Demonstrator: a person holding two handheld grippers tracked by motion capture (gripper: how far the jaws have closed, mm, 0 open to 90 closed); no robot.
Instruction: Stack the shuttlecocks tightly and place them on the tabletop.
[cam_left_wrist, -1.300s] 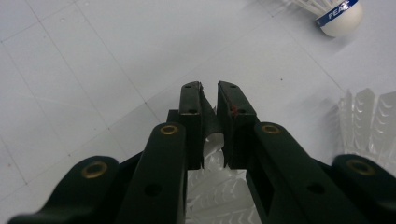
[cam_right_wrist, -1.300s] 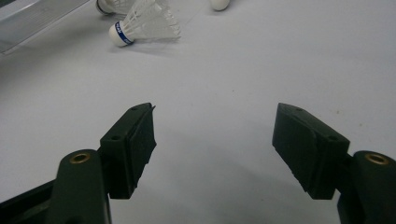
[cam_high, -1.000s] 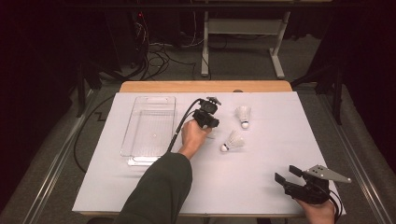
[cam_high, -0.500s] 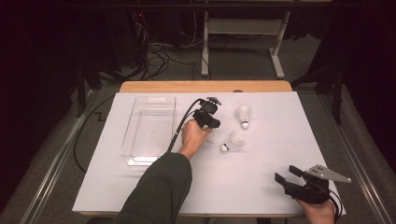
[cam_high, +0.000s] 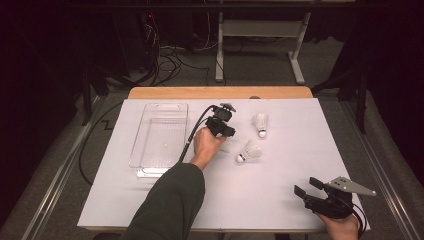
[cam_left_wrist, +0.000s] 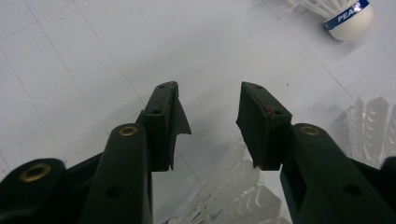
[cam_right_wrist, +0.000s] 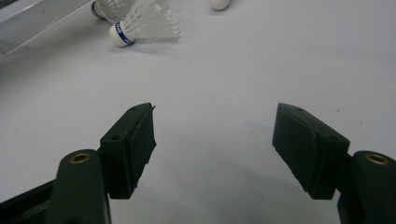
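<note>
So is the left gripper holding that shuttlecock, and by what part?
No. The left gripper has just been opening; the shuttlecock lies below its jaws, pads clear of the feathers.

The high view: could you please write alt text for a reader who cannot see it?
A person's left hand holds the left gripper over a white table, its fingers open above a shuttlecock that it partly hides. Two more shuttlecocks lie to its right, and a clear tray to its left. The right gripper rests open at the near right corner.

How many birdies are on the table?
3. One shuttlecock lies far back, a second shuttlecock sits nearer the middle, and a third shuttlecock peeks out beside the left gripper. None seem hidden.
</note>
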